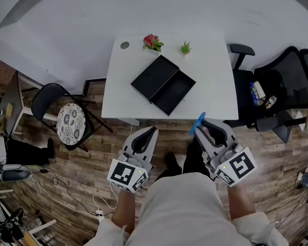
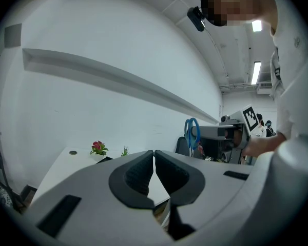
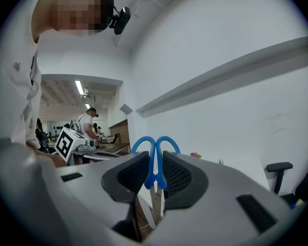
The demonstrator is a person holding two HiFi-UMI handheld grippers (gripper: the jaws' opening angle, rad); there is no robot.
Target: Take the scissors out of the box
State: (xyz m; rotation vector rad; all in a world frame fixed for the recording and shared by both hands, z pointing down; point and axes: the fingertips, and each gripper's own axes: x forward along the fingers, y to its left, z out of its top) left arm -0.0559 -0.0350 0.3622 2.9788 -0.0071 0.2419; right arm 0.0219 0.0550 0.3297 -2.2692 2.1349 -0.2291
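I am not finding any words or numbers to read anywhere here. The cube on the left gripper (image 1: 152,130), low in the middle of the head view, is showing a black-and-white square pattern. The cube on the right gripper (image 1: 207,122), a little to its right, is showing one too. These are only blocky shapes, not letters. The same kind of pattern is showing small at the middle right of the left gripper view and at the middle left of the right gripper view.

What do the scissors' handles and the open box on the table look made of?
Blue-handled scissors: handles look like smooth plastic, evenly bright blue; blades pale, probably metal. Open black rectangular box: matte, thin flat walls, possibly cardboard, not certain.
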